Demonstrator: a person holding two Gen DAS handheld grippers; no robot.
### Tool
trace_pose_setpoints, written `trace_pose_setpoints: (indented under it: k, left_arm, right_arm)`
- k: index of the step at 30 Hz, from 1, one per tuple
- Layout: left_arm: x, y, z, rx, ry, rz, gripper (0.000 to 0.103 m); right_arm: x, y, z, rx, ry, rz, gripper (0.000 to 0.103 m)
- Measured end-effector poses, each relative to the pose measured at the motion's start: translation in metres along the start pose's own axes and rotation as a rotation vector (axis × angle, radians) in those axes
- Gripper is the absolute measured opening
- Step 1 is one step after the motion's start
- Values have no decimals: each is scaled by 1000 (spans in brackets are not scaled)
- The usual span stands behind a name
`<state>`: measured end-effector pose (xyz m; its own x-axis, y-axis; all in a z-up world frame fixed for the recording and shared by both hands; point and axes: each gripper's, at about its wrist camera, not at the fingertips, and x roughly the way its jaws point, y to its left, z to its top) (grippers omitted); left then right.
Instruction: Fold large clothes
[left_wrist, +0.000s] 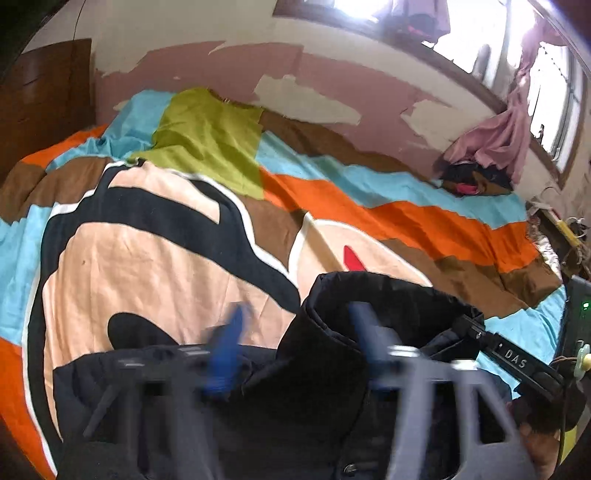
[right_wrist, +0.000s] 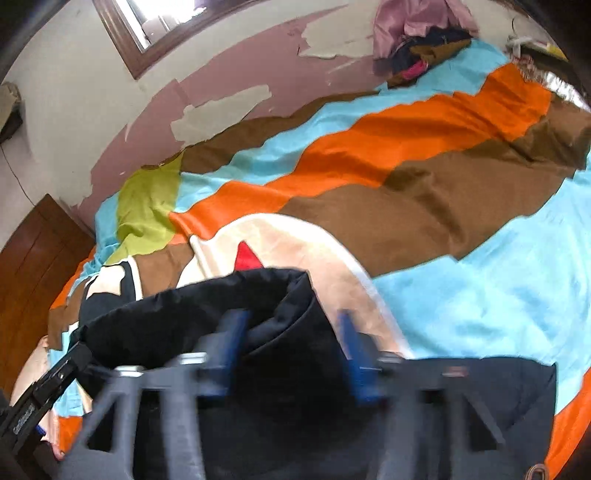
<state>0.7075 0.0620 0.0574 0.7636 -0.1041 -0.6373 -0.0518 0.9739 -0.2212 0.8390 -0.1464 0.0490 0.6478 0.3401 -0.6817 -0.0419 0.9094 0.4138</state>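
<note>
Lying bunched at the bed's near edge, a dark puffy jacket (left_wrist: 369, 332).
Left gripper (left_wrist: 295, 343) fingers spread wide over its rolled fold; right gripper (right_wrist: 291, 347) likewise wide. Its long axis I cannot tell; bedspread (right_wrist: 480, 277) beneath.

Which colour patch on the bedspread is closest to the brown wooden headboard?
The lime-green patch, up near the headboard; no other patch is that green.
</note>
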Motion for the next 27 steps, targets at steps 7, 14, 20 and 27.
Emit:
trace_pose_setpoints:
  k: [7,14,20,27]
  left_arm:
    - [-45,7,-10,38,-33,-24,5]
    - [-134,26,-44,-9,-88,-126,3]
    - [-194,23,-102,94,-101,-136,2]
    - [-195,23,-168,130,-77,-117,2]
  right_arm:
    - [-58,8,-19,-72,-63,73,15]
    - [-152,34,-57,-308,-113,96,11]
    - [-217,35,-130,-461,-191,103,9]
    - [-215,19,-194,-488,-192,58,8]
